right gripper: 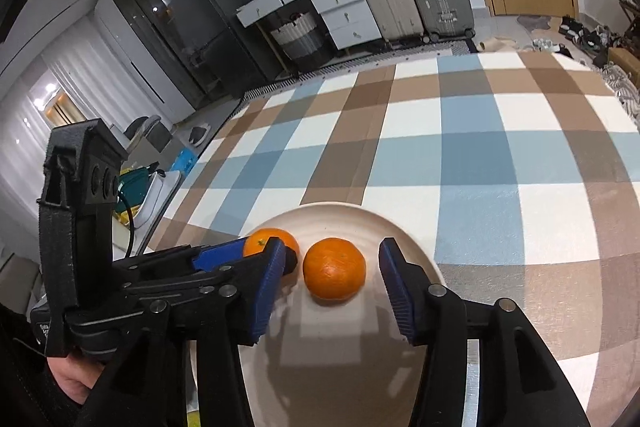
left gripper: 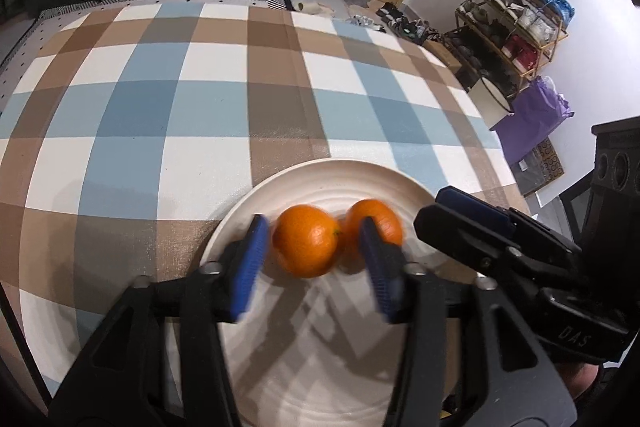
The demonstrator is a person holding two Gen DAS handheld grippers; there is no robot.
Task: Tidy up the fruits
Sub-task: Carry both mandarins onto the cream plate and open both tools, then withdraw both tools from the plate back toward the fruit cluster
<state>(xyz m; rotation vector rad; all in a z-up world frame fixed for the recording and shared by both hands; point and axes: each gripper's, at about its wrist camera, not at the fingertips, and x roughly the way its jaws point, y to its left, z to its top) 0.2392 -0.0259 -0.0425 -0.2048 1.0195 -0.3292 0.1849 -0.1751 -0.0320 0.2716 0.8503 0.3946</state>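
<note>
i see two oranges side by side on the white plate (left gripper: 320, 171), plate on the checked tablecloth (left gripper: 160, 107). left gripper (left gripper: 316, 263) open around the left orange (left gripper: 306, 241), pads clear of it. right gripper (right gripper: 332, 283) open around the right orange (right gripper: 334, 268), gaps both sides. nothing gripped.

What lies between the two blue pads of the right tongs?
In the right wrist view, one orange lies on the white plate between the pads of the right tongs, with bare plate on each side of it.
</note>
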